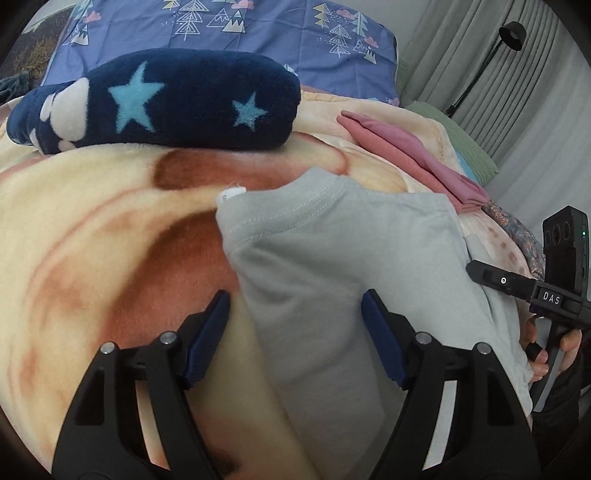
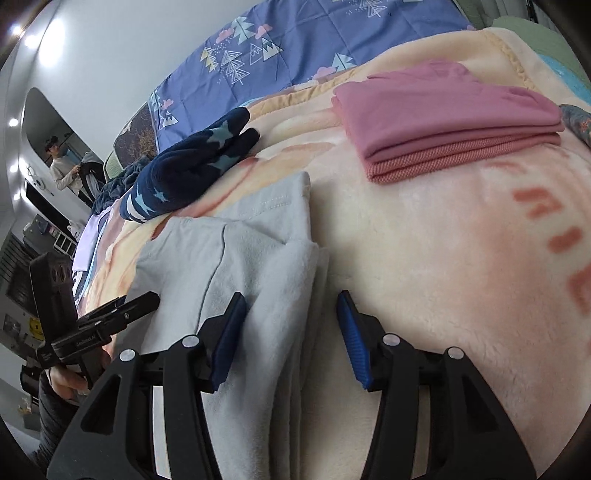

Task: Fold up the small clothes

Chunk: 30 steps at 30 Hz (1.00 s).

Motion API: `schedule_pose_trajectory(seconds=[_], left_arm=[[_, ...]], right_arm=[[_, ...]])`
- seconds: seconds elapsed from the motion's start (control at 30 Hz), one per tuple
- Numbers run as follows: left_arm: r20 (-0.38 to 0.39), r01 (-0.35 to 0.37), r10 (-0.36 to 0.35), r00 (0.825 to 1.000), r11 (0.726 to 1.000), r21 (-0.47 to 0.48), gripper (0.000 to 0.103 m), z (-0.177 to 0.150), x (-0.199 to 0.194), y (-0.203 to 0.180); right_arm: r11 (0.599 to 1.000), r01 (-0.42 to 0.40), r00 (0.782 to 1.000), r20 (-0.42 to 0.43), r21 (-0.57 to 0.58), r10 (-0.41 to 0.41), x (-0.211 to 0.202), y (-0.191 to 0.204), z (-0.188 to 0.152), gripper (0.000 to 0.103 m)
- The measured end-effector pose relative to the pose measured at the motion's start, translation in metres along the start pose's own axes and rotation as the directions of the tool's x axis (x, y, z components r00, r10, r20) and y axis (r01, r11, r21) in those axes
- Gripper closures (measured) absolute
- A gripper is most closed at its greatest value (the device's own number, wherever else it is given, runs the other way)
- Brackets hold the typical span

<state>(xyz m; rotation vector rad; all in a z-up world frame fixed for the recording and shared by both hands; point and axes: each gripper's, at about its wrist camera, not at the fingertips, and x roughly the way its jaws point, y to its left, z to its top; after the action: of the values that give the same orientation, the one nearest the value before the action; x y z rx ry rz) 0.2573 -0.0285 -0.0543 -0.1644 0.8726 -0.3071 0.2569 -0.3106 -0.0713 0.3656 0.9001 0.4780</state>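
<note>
Here two claws work over one bed: the left claw and the right claw, each held by a hand, and each seen side-on in the other's view. Four garments show on the cream and peach blanket: one pale grey shirt, one folded pink piece, one dark blue fleece with light stars, and one dark floral piece, cut off at the frame edge and hard to make out. A purple sheet with printed trees lies behind them.

The grey shirt lies in the middle of the blanket, near side toward the claws, partly folded lengthwise, with a stitched neckband, a small white tag at the collar and soft layered edges along its right side. Its lower end is hidden beneath the claws.

The left claw stands released, jaws wide, straddling the shirt's left edge without pressing it. The right claw is likewise released, its jaws apart over the shirt's right folded edge.
</note>
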Motion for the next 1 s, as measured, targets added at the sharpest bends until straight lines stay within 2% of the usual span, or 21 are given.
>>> schedule_pose_trajectory(seconds=[0.1, 0.4, 0.5, 0.57, 0.63, 0.7, 0.83, 0.9, 0.93, 0.97, 1.0], left_arm=[[0.005, 0.024, -0.024, 1.0, 1.0, -0.016, 0.029, 0.0, 0.0, 0.004], [0.025, 0.029, -0.028, 0.999, 0.999, -0.015, 0.029, -0.001, -0.001, 0.005], [0.033, 0.033, -0.033, 0.999, 0.999, -0.002, 0.034, -0.005, -0.011, 0.003], [0.023, 0.069, -0.07, 0.997, 0.997, 0.019, 0.041, -0.009, -0.019, -0.002], [-0.002, 0.118, -0.118, 0.993, 0.992, 0.047, 0.041, -0.015, -0.024, -0.007], [-0.028, 0.101, -0.099, 0.995, 0.991, 0.086, 0.041, -0.02, -0.021, -0.011], [-0.058, 0.135, -0.133, 0.989, 0.99, 0.033, 0.034, -0.012, -0.003, -0.004], [-0.054, 0.135, -0.133, 0.99, 0.99, 0.034, 0.035, -0.004, 0.005, -0.005], [-0.046, 0.127, -0.125, 0.991, 0.991, 0.036, 0.044, -0.003, 0.006, -0.007], [-0.032, 0.111, -0.11, 0.993, 0.993, 0.036, 0.063, -0.001, 0.006, -0.009], [-0.018, 0.108, -0.107, 0.994, 0.994, 0.034, 0.073, 0.0, 0.003, -0.013]], right_arm=[[1.0, -0.01, 1.0, 0.002, -0.003, 0.01, -0.001, -0.001, 0.0, 0.05], [1.0, 0.004, 1.0, 0.02, -0.027, -0.004, -0.003, 0.003, -0.001, 0.05], [0.998, 0.016, 1.0, 0.025, -0.061, -0.014, -0.016, 0.01, -0.007, 0.05], [0.996, -0.03, 1.0, 0.001, -0.089, 0.031, -0.026, 0.013, -0.016, 0.05], [0.989, -0.086, 0.996, -0.047, -0.118, 0.081, -0.031, 0.016, -0.027, 0.05], [0.985, -0.091, 0.994, -0.073, -0.144, 0.081, -0.031, 0.018, -0.034, 0.05], [0.987, -0.138, 0.986, -0.104, -0.084, 0.129, -0.011, 0.012, -0.025, 0.05], [0.983, -0.164, 0.982, -0.108, -0.08, 0.155, 0.002, 0.011, -0.016, 0.055], [0.982, -0.169, 0.981, -0.106, -0.082, 0.16, 0.008, 0.011, -0.01, 0.063], [0.982, -0.171, 0.981, -0.103, -0.074, 0.163, 0.011, 0.012, -0.007, 0.079], [0.983, -0.177, 0.981, -0.094, -0.058, 0.171, 0.011, 0.014, -0.004, 0.085]])
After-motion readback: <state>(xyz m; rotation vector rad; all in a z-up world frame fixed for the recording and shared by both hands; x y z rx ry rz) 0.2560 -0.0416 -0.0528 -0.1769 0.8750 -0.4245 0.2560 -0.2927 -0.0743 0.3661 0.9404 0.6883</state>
